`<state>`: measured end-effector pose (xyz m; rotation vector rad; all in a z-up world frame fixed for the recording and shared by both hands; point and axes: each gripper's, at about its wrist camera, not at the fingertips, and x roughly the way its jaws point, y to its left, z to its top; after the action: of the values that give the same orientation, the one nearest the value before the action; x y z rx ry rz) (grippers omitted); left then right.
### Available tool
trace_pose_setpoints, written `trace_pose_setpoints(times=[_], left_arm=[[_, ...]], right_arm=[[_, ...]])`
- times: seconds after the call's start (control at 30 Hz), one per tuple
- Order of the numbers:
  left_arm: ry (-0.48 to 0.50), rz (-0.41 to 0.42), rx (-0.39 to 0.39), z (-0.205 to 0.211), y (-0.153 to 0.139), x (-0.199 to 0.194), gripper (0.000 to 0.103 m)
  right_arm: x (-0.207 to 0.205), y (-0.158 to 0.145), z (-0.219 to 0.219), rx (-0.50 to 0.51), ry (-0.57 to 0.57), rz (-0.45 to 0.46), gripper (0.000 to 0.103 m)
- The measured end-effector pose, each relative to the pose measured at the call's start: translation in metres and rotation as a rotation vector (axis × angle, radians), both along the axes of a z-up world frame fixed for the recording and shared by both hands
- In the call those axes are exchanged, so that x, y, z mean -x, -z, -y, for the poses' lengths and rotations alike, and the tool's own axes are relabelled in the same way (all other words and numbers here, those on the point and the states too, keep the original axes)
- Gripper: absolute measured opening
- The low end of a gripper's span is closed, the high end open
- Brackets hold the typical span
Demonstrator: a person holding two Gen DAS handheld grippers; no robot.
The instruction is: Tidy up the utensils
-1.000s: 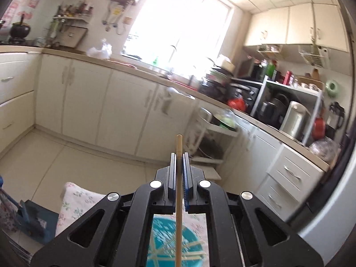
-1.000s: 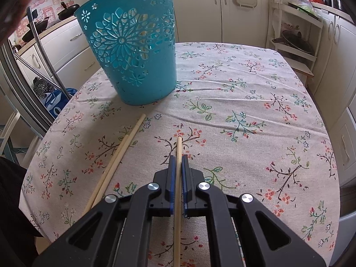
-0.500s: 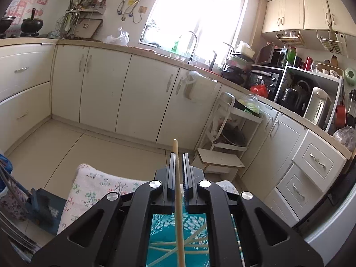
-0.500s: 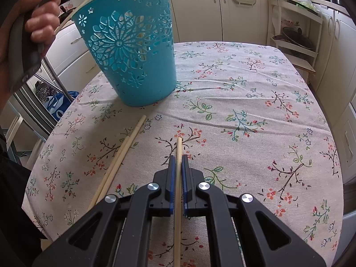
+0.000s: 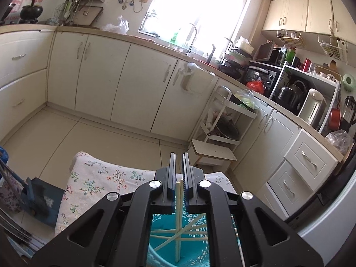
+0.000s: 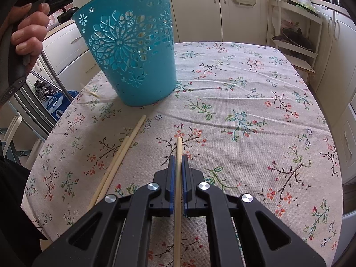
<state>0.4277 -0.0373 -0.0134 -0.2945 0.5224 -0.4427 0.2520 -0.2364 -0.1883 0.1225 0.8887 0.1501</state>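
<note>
A teal cut-out basket [image 6: 131,51] stands on the floral tablecloth [image 6: 233,111] at the far left. My left gripper [image 5: 179,162] hangs above the basket [image 5: 178,240], jaws slightly apart; a chopstick [image 5: 178,213] stands loose between them, its lower end in the basket among several others. My right gripper [image 6: 177,162] is shut on a wooden chopstick [image 6: 178,178] just above the cloth. Two more chopsticks [image 6: 120,155] lie side by side on the cloth, left of it. A hand [image 6: 29,35] holds the left gripper's handle beside the basket.
White kitchen cabinets [image 5: 100,80] ring the room. A white trolley [image 5: 224,124] with pots stands past the table's far edge. A metal chair frame [image 6: 51,71] and a blue bag [image 6: 60,104] sit left of the table.
My left gripper has opened and let go of its chopstick, which has slid down into the basket. My right gripper still holds its chopstick, almost unmoved.
</note>
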Motion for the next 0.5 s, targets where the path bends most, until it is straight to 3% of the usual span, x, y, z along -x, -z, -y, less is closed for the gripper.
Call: trace_pose_setpoints(times=[0.1,0.17,0.2,0.3,0.4,0.5], left_arm=[[-0.006,-0.077,0.052,-0.028,0.000,-0.004,0.011],[-0.058,-0.176,0.040,-0.054,0.011,-0.003,0.038],[-0.096,-0.220,0.014,-0.064,0.020,-0.002,0.044],[-0.199,-0.389,-0.154,-0.082,0.060,0.000,0.047],[-0.208,-0.546,-0.311,-0.076,0.102,-0.007,0.047],[-0.222,-0.570,-0.477,-0.057,0.121,-0.015,0.048]], right_arm=[[0.000,0.000,0.002,-0.012,0.001,-0.002,0.006],[-0.001,0.000,0.003,-0.019,0.000,-0.003,0.006],[-0.001,0.000,0.003,-0.021,0.000,-0.003,0.006],[-0.001,0.000,0.003,-0.026,0.001,-0.004,0.006],[-0.001,0.000,0.003,-0.023,0.001,-0.004,0.006],[0.000,0.000,0.003,-0.021,0.001,-0.003,0.006]])
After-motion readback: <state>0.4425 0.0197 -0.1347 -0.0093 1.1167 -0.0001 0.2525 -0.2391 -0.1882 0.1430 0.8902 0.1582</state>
